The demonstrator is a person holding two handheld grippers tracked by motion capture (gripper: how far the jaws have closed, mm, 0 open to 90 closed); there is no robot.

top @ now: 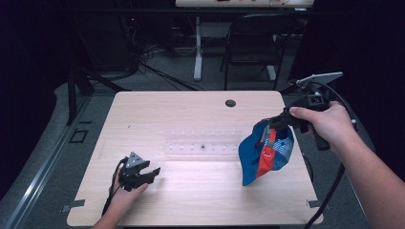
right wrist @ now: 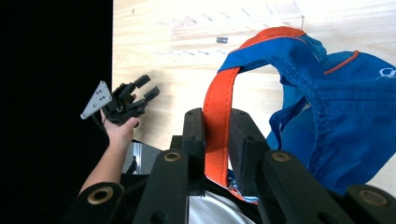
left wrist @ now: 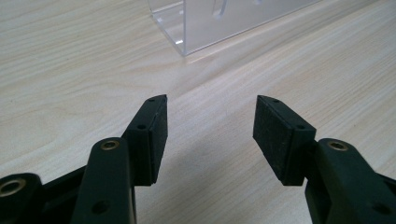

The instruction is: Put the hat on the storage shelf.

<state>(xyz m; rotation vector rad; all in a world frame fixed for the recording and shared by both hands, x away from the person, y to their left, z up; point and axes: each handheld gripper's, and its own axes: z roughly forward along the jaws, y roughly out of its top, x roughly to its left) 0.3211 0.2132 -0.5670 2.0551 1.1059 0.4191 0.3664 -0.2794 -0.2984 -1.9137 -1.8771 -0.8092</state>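
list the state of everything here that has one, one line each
left gripper: open, nothing between its jaws, low over the wooden table
right gripper: shut on the orange strap
blue and orange fabric cap: lifted by its strap, hanging crumpled, lower edge at the table
clear acrylic rack: resting on the table, apart from both grippers
black folding chair: standing beyond the table, unoccupied

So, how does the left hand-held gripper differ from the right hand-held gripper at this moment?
The left hand-held gripper is open with nothing between its jaws; the right hand-held gripper is shut on the orange strap of a blue cap. The left one sits low over the table near the front left; the right one is raised at the table's right side, with the cap hanging from it. Both are black and each is held in one hand.
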